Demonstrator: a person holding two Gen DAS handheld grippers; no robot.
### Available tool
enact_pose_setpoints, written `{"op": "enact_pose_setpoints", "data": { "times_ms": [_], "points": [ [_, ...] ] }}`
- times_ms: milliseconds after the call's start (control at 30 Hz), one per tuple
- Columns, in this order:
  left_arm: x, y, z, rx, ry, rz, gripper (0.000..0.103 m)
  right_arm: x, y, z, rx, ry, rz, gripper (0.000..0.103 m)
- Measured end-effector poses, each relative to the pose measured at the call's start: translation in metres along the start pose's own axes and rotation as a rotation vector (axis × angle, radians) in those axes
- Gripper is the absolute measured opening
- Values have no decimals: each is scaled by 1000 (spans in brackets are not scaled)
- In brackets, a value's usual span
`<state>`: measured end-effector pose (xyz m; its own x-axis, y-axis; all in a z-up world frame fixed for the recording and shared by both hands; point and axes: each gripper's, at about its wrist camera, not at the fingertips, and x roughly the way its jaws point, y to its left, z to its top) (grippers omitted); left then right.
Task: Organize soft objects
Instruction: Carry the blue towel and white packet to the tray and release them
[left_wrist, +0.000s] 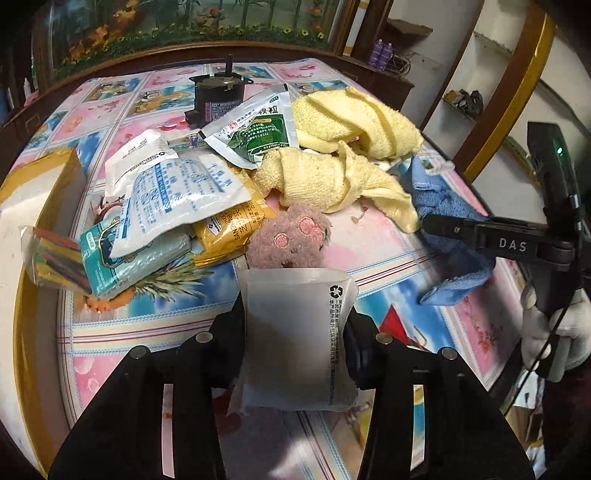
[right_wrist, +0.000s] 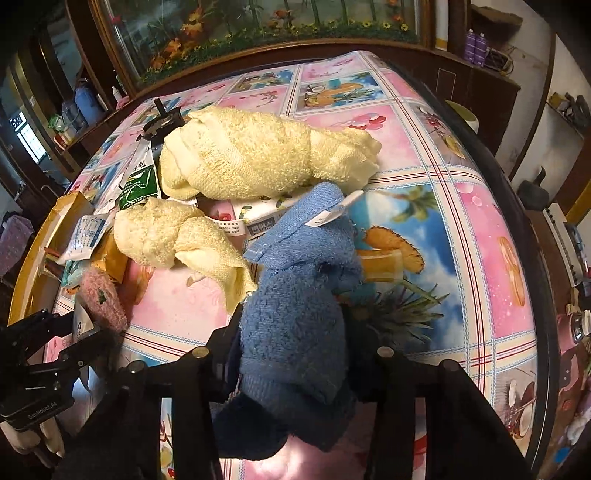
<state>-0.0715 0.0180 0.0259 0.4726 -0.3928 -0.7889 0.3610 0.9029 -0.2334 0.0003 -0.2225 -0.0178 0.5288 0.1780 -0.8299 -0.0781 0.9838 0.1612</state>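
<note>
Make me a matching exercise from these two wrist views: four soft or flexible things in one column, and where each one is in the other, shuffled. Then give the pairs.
Things
1. blue towel
2. white frosted pouch
3. pink plush toy
4. green and white sachet

Places
A. lying on the table, just beyond the left gripper's load
B. between the right gripper's fingers
C. at the far side, beside the black motor
D. between the left gripper's fingers

Pairs: 1-B, 2-D, 3-A, 4-C
</note>
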Motion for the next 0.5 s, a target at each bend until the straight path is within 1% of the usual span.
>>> {"op": "enact_pose_setpoints", "data": {
  "times_ms": [100, 233, 367, 500],
  "points": [
    [-26, 0, -5, -33, -52, -71, 43, -15, 1, -7, 9, -10, 17, 46],
    [-68, 13, -10, -91, -128, -161, 44, -48, 10, -17, 1, -61, 52, 46],
    [-112, 38, -10, -155, -201, -197, 44, -80, 33, -14, -39, -121, 135, 45],
    [-155, 70, -11, -215, -262, -186, 44, -103, 68, -4, -88, -158, 272, 45]
  ]
}}
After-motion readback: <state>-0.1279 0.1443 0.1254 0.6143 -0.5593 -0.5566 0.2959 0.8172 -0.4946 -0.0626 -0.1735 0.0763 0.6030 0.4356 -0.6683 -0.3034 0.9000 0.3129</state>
